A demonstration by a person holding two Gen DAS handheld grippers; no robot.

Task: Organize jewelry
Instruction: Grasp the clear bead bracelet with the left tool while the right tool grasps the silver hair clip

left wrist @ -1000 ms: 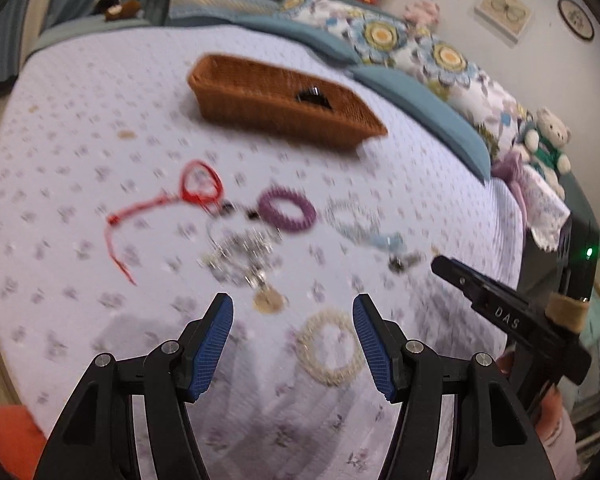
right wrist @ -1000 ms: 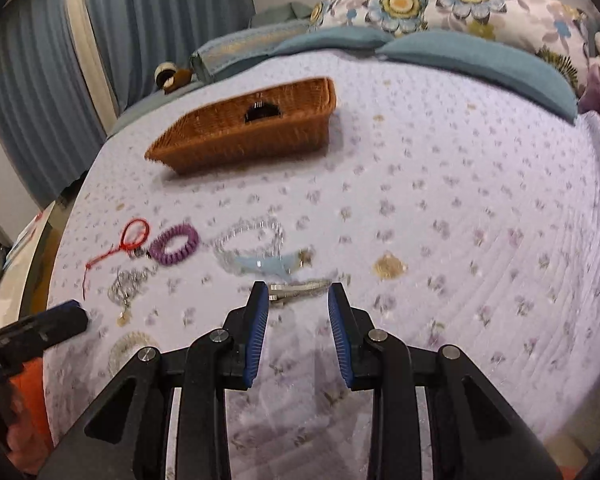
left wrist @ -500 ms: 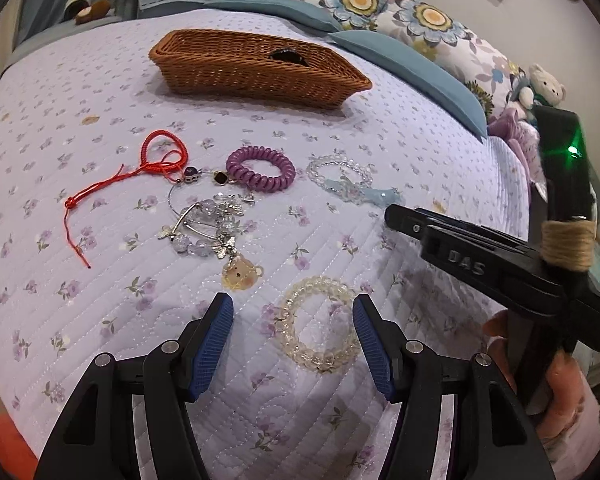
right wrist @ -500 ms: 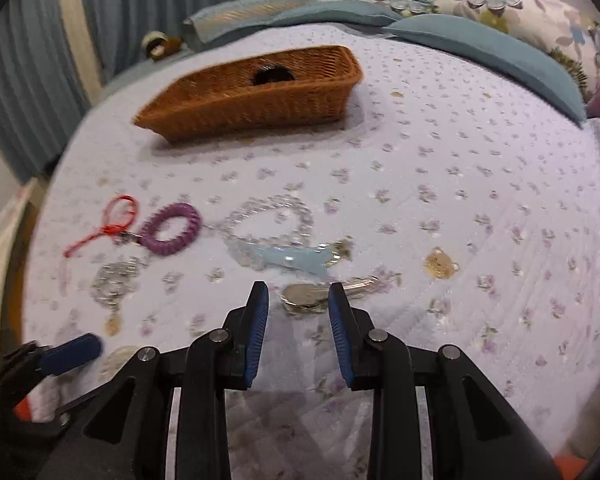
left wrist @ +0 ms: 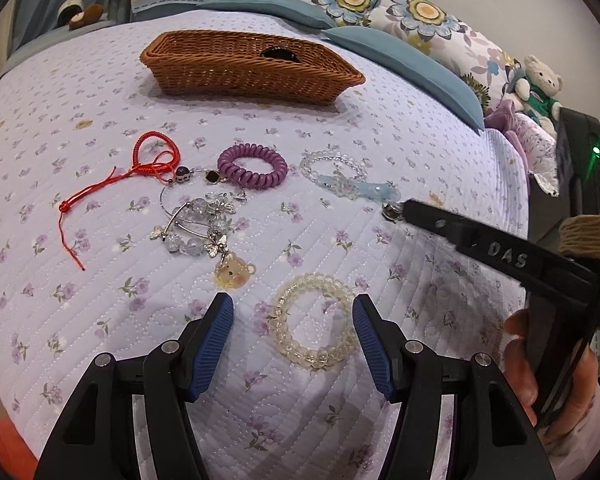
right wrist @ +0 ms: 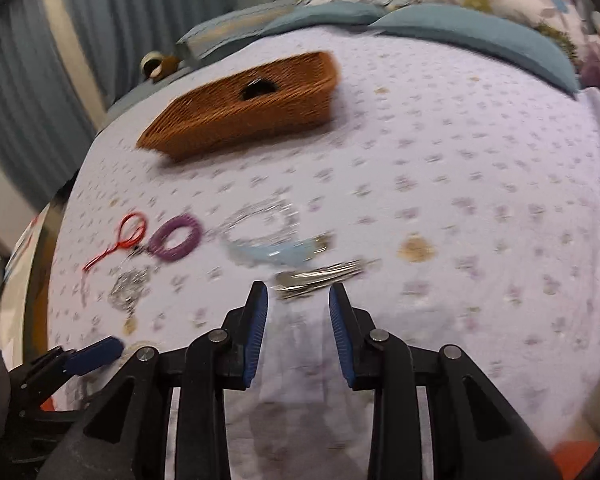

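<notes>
Two open grippers hover over a lilac quilted bedspread (left wrist: 380,128): the left gripper (left wrist: 293,338) brackets a clear beaded bracelet (left wrist: 313,321), the right gripper (right wrist: 298,330) nears a silver hair clip (right wrist: 320,276); closing squarely should carry both cleanly toward the brown wicker basket (left wrist: 244,72)

The bedspread (left wrist: 380,128) is pale lilac, quilted, dotted with small purple flowers. The wicker basket (left wrist: 244,76) is warm brown. The cord bracelet (left wrist: 148,160) is red, the coil hair tie (left wrist: 252,166) purple, the bead bracelet (left wrist: 314,322) clear yellowish, the bear charm (left wrist: 233,271) amber. Pillows (left wrist: 400,12) carry blue-and-yellow flowers; the long cushions (left wrist: 400,64) are teal.
</notes>
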